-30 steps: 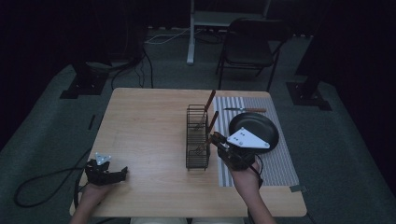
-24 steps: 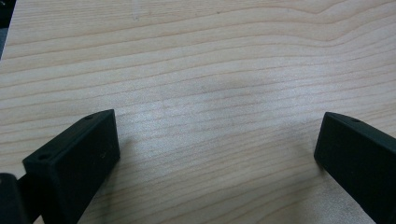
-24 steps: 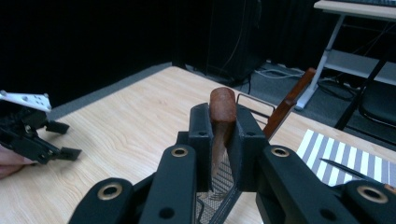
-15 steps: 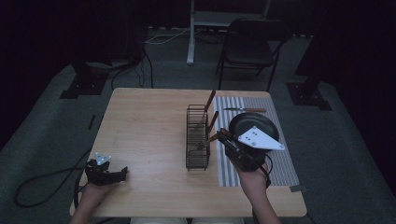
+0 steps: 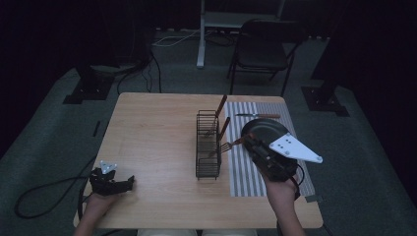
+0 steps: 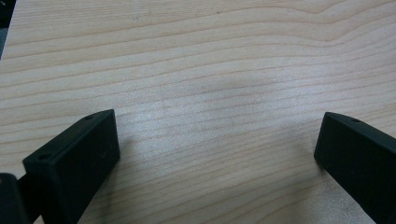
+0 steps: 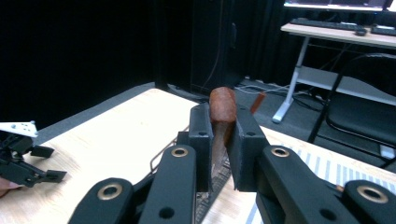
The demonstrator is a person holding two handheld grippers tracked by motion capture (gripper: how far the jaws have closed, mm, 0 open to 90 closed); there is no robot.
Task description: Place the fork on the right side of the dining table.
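1. Resting near the front edge of the worktop [image 5: 157, 123], the left tool [image 5: 112, 181] has its jaws wide apart and holds nothing.
2. Squeezing tight, the right tool [image 5: 251, 143] grips a fork [image 5: 231, 144] by its brown handle [image 7: 222, 108]; the prongs hang just beside the rack [image 5: 207, 147], above the striped mat [image 5: 290, 114].
3. The fork could slip if the grip is only on the handle end.
4. Its prongs might catch on the rack wires and tip the rack.
5. Farther back, two more handles [image 5: 220, 109] stick up from the rack, and the fork could bump them.
6. Behind lie a dark pan [image 5: 263, 130] and a knife [image 5: 257, 116].
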